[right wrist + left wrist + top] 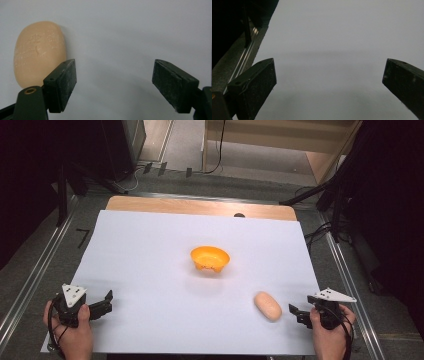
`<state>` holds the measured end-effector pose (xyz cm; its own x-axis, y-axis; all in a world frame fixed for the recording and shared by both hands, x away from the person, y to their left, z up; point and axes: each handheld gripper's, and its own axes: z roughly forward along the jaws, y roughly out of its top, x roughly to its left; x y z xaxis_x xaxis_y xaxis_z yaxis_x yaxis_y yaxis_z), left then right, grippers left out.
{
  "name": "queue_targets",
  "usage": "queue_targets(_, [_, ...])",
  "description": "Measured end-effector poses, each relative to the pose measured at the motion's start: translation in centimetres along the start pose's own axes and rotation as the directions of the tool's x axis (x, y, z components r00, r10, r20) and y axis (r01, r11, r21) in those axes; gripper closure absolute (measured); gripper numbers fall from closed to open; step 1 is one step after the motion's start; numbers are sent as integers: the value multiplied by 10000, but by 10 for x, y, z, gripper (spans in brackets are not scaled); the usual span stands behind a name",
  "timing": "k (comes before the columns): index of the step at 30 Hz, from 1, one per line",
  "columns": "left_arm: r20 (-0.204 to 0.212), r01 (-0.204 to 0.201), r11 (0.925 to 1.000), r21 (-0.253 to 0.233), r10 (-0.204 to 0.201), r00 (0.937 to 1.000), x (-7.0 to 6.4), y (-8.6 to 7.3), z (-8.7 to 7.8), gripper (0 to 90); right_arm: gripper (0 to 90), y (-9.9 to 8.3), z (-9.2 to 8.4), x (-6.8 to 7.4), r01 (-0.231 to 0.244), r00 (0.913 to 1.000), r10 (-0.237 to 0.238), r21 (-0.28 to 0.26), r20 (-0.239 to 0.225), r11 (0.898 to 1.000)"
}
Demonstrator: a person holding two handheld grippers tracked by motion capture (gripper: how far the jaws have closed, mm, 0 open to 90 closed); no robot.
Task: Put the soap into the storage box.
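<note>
A white sheet (150, 270) covers a wooden table (200, 206) ringed by dark floor and metal rails; at the centre of the high view sits an orange bowl (210, 258), upright and holding nothing that can be seen. The work in hand looks like picking up the tan oval bun (268, 306), which lies on the sheet at the lower right of the high view, well apart from the bowl.

The right gripper (299, 314) sits just beside the bun, jaws spread wide and holding nothing. In the right gripper view the bun (40, 53) lies at the left of the frame, partly behind the left jaw rather than in the gap between the 2 jaws. The left gripper (102, 304) rests at the lower left of the high view, also wide apart, with bare sheet ahead of it.

The likely trouble is misalignment: if the right gripper closes or advances as it stands, 1 jaw would probably strike the bun's side and shove it across the smooth sheet. The bun looks soft and rounded, so a hard squeeze could dent it, and an off-centre grip could let it roll out on the way to the bowl.
</note>
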<state>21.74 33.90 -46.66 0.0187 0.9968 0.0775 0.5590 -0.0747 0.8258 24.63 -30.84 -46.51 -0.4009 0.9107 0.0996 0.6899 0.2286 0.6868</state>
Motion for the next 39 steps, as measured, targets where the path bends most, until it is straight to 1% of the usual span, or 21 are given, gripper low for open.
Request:
queue_targets(1, [0, 0, 10000, 0, 0, 10000, 0, 0, 0, 0, 199, 0, 0, 0, 0, 10000, 0, 0, 0, 10000])
queue_targets(2, [19, 11, 10000, 11, -11, 10000, 0, 0, 0, 0, 200, 3, 0, 4, 246, 9997, -244, 323, -51, 9992])
queue_targets(4, [23, 14, 10000, 10, -14, 10000, 0, 0, 0, 0, 199, 6, 0, 7, 500, 9988, -499, 651, -19, 9966])
queue_targets(6, [28, 4, 10000, 11, -4, 10000, 0, 0, 0, 0, 199, 8, 0, 9, 701, 9975, -690, 973, -138, 9928])
queue_targets(8, [36, -22, 10000, 39, 21, 10000, 0, 0, 0, 0, 201, 9, 0, 12, 782, 9969, -761, 1198, -221, 9897])
queue_targets(10, [35, -11, 10000, 16, 11, 10000, 0, 0, 0, 0, 199, 11, 0, 16, 809, 9960, -746, 1403, -496, 9868])
queue_targets(13, [35, -16, 10000, 17, 16, 10000, 0, 0, 0, 0, 196, 15, 2, 24, 1036, 9937, -939, 1820, -613, 9778])
queue_targets(16, [59, -7, 10000, 33, 6, 10000, 0, 0, 0, 0, 186, 17, 5, 31, 1361, 9899, -1247, 2083, -671, 9685])
queue_targets(18, [69, -17, 10000, 43, 17, 10000, 0, 0, 0, 0, 176, 18, 7, 33, 1518, 9876, -1388, 2197, -735, 9637])
queue_targets(20, [71, -37, 10000, 48, 37, 10000, 0, 0, 0, 0, 155, 20, 9, 36, 1554, 9868, -1399, 2319, -821, 9602])
queue_targets(21, [78, -41, 10000, 58, 41, 10000, 0, 0, 0, 0, 155, 20, 10, 36, 1617, 9851, -1428, 2343, -958, 9586])
queue_targets(23, [87, -35, 10000, 55, 35, 10000, 1, 0, 0, 0, 157, 22, 10, 38, 1673, 9840, -1468, 2405, -1009, 9561])
queue_targets(26, [90, -55, 10000, 68, 55, 9999, 1, 0, 0, 0, 157, 23, 11, 42, 1727, 9815, -1457, 2463, -1241, 9537])
queue_targets(28, [95, -79, 9999, 70, 78, 9999, 0, 0, 0, 0, 157, 24, 13, 45, 1885, 9780, -1575, 2562, -1370, 9481])
queue_targets(29, [91, -74, 9999, 73, 74, 9999, 0, 0, 0, 0, 156, 25, 14, 47, 1900, 9771, -1568, 2581, -1439, 9472])
queue_targets(33, [91, -83, 9999, 77, 83, 9999, 0, 0, 0, 0, 156, 26, 16, 52, 2016, 9743, -1636, 2759, -1548, 9398])
queue_targets(35, [98, -68, 9999, 83, 67, 9999, 0, 0, 0, 0, 156, 27, 19, 56, 2172, 9709, -1763, 2868, -1619, 9331])
queue_targets(36, [98, -68, 9999, 83, 67, 9999, 0, 0, 0, 0, 156, 27, 19, 56, 2172, 9709, -1763, 2868, -1619, 9331])
queue_targets(37, [97, -72, 9999, 82, 71, 9999, 0, 0, 0, 0, 156, 28, 21, 59, 2269, 9685, -1840, 2900, -1678, 9297])
queue_targets(38, [105, -70, 9999, 83, 69, 9999, 0, 0, 0, 0, 156, 29, 23, 60, 2280, 9682, -1830, 3001, -1708, 9263])
queue_targets(39, [109, -62, 9999, 90, 61, 9999, 0, 0, 0, 0, 156, 30, 24, 61, 2331, 9670, -1878, 3000, -1724, 9250])
